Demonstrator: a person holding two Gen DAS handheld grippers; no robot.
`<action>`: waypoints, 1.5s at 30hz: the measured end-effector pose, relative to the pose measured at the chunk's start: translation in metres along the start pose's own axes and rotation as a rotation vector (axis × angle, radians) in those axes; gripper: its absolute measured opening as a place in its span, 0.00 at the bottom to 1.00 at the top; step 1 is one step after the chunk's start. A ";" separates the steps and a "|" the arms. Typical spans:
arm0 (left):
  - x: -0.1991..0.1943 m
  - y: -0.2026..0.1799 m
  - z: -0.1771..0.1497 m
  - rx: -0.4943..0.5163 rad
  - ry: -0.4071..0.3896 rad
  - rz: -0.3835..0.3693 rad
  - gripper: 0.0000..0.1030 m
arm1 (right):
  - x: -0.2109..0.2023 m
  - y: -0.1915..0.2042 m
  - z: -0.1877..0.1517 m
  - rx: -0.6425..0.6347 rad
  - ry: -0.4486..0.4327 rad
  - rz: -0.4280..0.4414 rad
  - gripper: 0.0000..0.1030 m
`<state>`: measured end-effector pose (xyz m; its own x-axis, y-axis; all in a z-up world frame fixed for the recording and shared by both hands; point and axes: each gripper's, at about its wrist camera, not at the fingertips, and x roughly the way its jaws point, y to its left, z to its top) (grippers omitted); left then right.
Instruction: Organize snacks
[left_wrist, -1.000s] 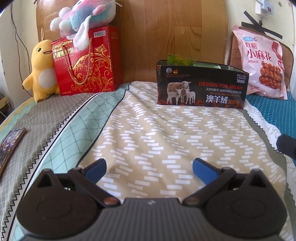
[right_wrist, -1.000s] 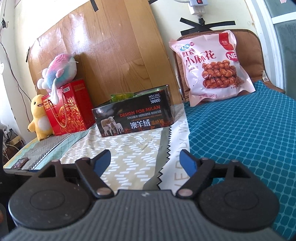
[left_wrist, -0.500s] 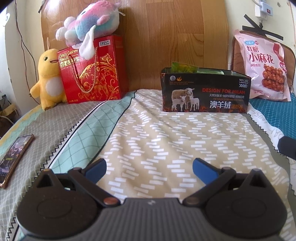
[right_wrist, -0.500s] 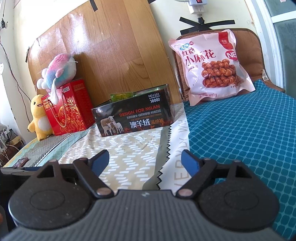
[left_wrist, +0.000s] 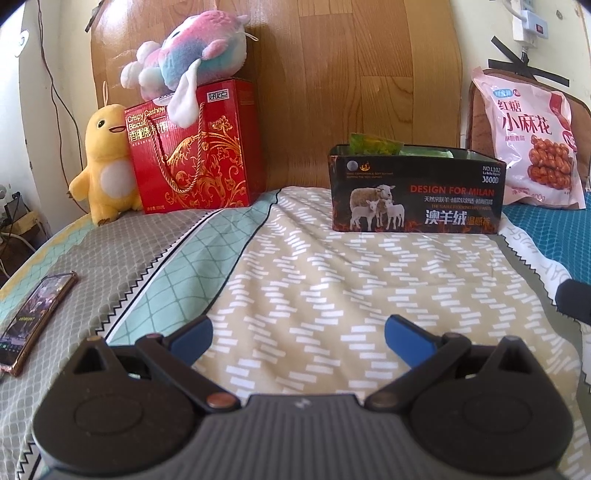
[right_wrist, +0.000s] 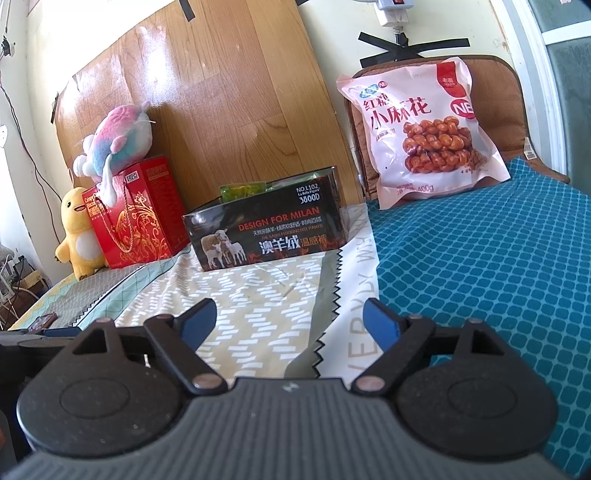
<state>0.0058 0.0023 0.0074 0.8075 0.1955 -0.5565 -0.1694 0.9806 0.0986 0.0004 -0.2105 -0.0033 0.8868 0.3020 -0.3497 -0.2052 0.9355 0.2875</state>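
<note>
A black box printed with sheep (left_wrist: 415, 194) (right_wrist: 267, 230) stands on the bed by the wooden headboard, green packets (left_wrist: 375, 144) (right_wrist: 240, 192) showing above its rim. A large pink snack bag (left_wrist: 533, 142) (right_wrist: 424, 129) leans upright against a brown cushion to its right. A red biscuit gift box (left_wrist: 192, 147) (right_wrist: 138, 214) stands to the left. My left gripper (left_wrist: 298, 338) hovers open over the patterned bedspread, well short of the black box. My right gripper (right_wrist: 288, 325) is open too, nothing between its blue fingers.
A pink-and-blue plush (left_wrist: 188, 55) lies on top of the red box; a yellow plush duck (left_wrist: 105, 166) stands beside it. A phone (left_wrist: 35, 323) lies on the bed at the left. A blue patterned cover (right_wrist: 480, 277) spreads over the right side.
The left wrist view has tilted up a little, so the boxes and toys sit lower in it. The right gripper's fingers have spread slightly wider.
</note>
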 end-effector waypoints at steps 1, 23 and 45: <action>0.000 0.000 0.000 0.000 0.000 0.001 1.00 | 0.000 0.000 0.000 0.000 0.000 0.000 0.86; -0.005 -0.002 -0.001 0.018 -0.029 0.015 1.00 | 0.000 0.000 0.000 0.001 0.000 0.001 0.88; -0.003 -0.004 -0.001 0.034 -0.012 0.063 1.00 | 0.000 -0.001 0.000 0.002 0.000 0.001 0.88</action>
<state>0.0034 -0.0019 0.0076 0.8024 0.2569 -0.5387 -0.2013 0.9662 0.1609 0.0002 -0.2114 -0.0031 0.8864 0.3034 -0.3496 -0.2057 0.9347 0.2897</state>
